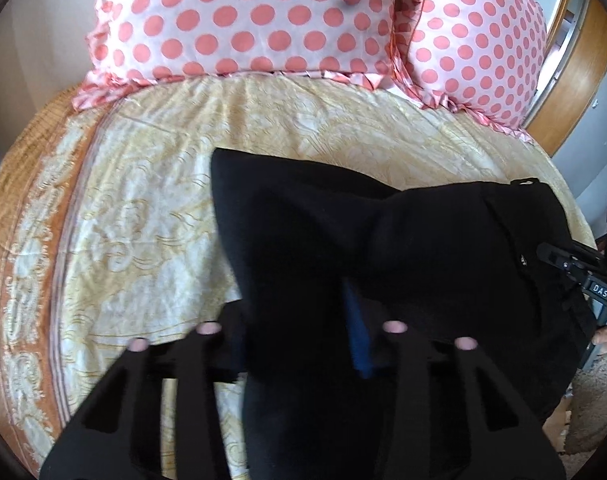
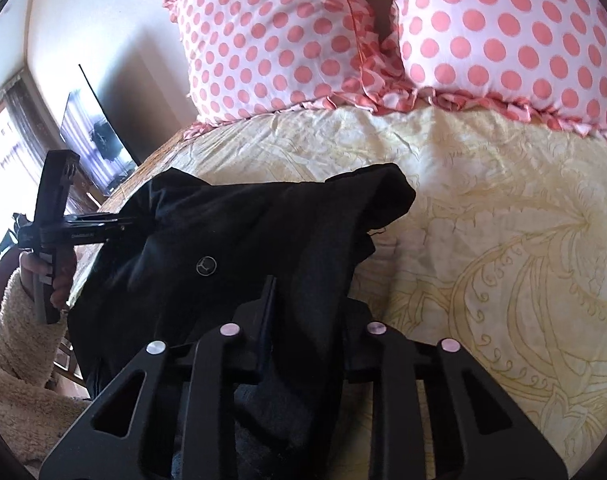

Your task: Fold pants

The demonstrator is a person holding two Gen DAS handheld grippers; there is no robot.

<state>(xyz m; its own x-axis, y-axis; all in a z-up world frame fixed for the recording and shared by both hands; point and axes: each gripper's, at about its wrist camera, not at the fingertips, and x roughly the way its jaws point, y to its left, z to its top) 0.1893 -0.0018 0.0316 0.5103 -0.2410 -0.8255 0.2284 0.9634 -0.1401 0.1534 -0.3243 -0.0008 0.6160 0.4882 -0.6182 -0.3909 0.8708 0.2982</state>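
The black pants (image 1: 383, 240) are held up above a yellow patterned bedspread (image 1: 151, 200). My left gripper (image 1: 303, 320) is shut on a fold of the pants, and the cloth hides its fingertips. In the right wrist view the pants (image 2: 231, 240) hang between both grippers, with a waist button (image 2: 206, 266) showing. My right gripper (image 2: 303, 312) is shut on the pants near the waist. The left gripper (image 2: 103, 226) shows at the left there, held by a hand in a fleece sleeve. The right gripper shows at the right edge of the left wrist view (image 1: 583, 276).
Two pink polka-dot pillows (image 1: 239, 20) (image 2: 503, 32) lie at the head of the bed. A wooden headboard (image 1: 575, 80) curves at the right. A dark screen (image 2: 99, 128) and a window stand at the left of the bed.
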